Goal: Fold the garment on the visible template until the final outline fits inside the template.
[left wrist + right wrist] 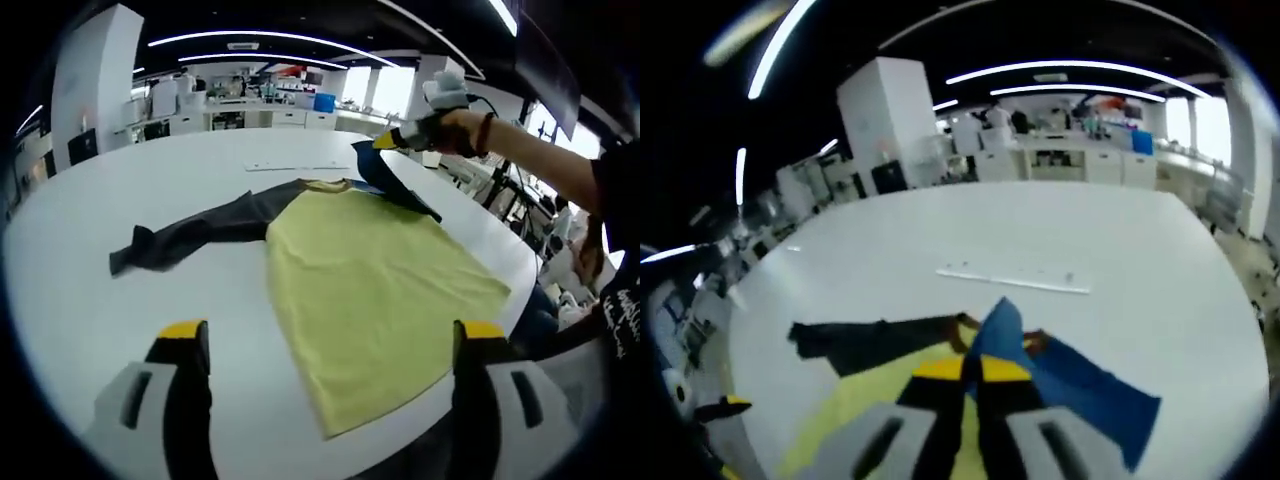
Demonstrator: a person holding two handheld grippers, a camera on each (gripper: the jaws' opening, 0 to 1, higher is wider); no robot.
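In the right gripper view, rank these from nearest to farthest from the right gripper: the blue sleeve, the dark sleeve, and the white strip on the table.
1. blue sleeve, pinched in the right gripper.
2. dark sleeve, stretched out to the left.
3. white strip, farther up the table.

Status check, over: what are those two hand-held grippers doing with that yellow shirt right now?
Right hand-held gripper shut on blue sleeve, lifted. Left hand-held gripper open above table. Yellow shirt flat, dark sleeve outstretched. Nothing blocking.

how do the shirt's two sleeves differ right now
The dark sleeve lies flat and stretched out on the white table; the blue sleeve is lifted off it, pinched in the right gripper. One looks charcoal, the other bright blue. Both join the same yellow shirt body.
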